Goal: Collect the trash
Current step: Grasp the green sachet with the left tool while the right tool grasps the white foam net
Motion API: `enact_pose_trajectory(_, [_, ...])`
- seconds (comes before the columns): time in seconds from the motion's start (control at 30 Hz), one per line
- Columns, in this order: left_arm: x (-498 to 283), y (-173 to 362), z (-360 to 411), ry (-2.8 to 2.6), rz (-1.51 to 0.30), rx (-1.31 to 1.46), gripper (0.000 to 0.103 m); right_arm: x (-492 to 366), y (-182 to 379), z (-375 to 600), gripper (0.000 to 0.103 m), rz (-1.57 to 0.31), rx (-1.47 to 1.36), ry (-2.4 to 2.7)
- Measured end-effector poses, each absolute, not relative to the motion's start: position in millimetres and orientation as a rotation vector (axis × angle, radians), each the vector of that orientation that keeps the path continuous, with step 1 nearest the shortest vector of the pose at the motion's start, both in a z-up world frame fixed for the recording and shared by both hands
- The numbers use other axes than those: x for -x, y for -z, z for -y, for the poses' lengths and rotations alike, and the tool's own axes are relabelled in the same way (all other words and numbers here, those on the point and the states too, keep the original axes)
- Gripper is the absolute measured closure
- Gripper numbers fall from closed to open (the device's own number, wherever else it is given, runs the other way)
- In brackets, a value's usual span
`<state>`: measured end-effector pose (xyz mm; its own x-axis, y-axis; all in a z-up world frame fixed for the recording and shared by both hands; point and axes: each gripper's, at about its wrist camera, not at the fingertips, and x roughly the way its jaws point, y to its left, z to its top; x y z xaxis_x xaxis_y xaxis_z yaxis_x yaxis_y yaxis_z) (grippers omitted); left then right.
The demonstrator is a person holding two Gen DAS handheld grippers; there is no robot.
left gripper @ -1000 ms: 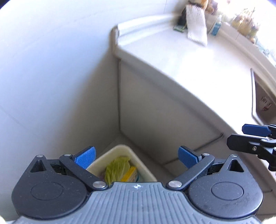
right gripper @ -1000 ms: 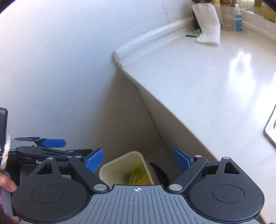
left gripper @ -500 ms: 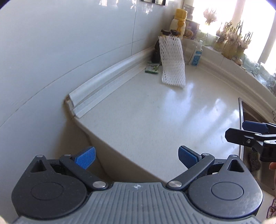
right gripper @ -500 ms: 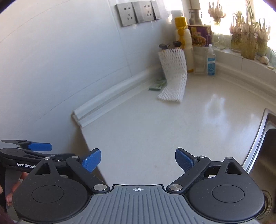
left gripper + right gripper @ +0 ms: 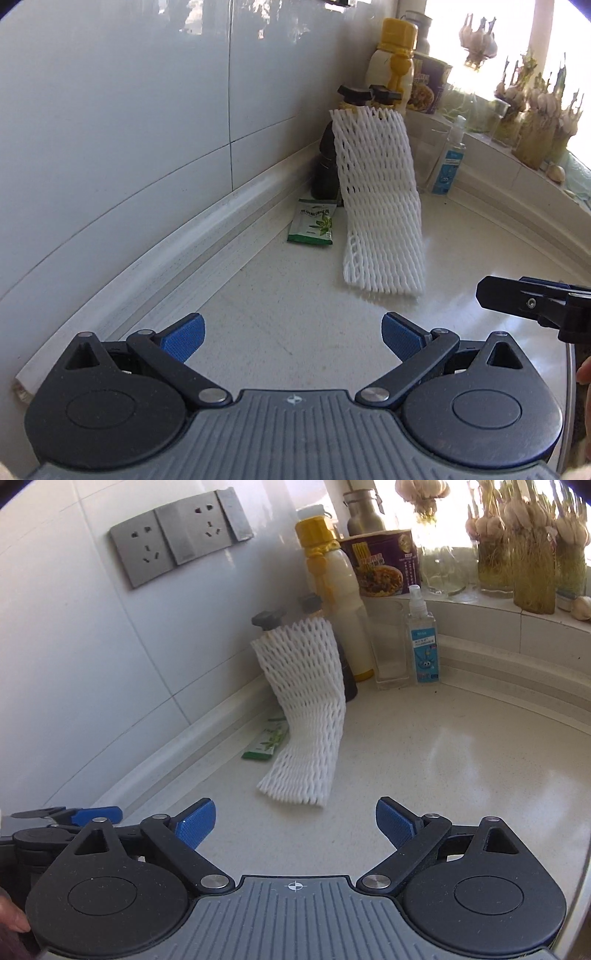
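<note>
A white foam net sleeve leans against a dark bottle on the white counter; it also shows in the right wrist view. A small green packet lies flat beside it near the backsplash, half hidden behind the sleeve in the right wrist view. My left gripper is open and empty, above the counter short of both. My right gripper is open and empty, to the right of the left one, facing the sleeve.
A yellow-capped bottle, an instant noodle cup, a small spray bottle and jars of sprouting garlic stand along the back ledge. Wall sockets are above. The counter's left end drops off.
Both grippers have swung up from the bin on the floor beside the cabinet and moved in over the counter toward the foam sleeve and packet. Both stay open.
</note>
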<state>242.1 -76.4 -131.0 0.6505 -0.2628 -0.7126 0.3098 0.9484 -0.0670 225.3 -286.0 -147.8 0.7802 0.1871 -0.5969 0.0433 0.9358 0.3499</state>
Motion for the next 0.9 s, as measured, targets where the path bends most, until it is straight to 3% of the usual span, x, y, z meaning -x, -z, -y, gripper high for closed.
enact_pose_trajectory(0.37, [-298.4, 158.7, 108.0, 0.279, -0.719, -0.101, 0.007, -294.9, 193.4, 303.2, 0.012, -0.655, -0.425, -0.095])
enact_pose_trajectory(0.47, [-305.9, 164.0, 117.7, 0.301, -0.697, -0.129, 0.011, -306.6, 203.8, 305.1, 0.03, -0.657, -0.477, -0.115])
enact_pose_trajectory(0.5, [-308.8, 165.5, 120.5, 0.306, -0.691, -0.138, 0.014, -311.8, 207.8, 305.6, 0.04, -0.667, -0.497, -0.119])
enact_pose_trajectory(0.53, [-311.0, 166.9, 123.3, 0.308, -0.686, -0.146, 0.017, -314.9, 210.8, 305.6, 0.059, -0.674, -0.507, -0.121])
enact_pose_trajectory(0.6, [-315.4, 169.0, 128.2, 0.308, -0.679, -0.162, 0.022, -318.3, 214.4, 306.1, 0.087, -0.693, -0.512, -0.121])
enact_pose_trajectory(0.73, [-322.5, 173.0, 136.8, 0.317, -0.677, -0.196, 0.034, -308.5, 210.6, 313.3, 0.094, -0.649, -0.523, -0.102])
enact_pose_trajectory(0.9, [-327.1, 176.0, 139.9, 0.331, -0.679, -0.214, 0.038, -299.5, 206.2, 328.6, 0.094, -0.627, -0.523, -0.078])
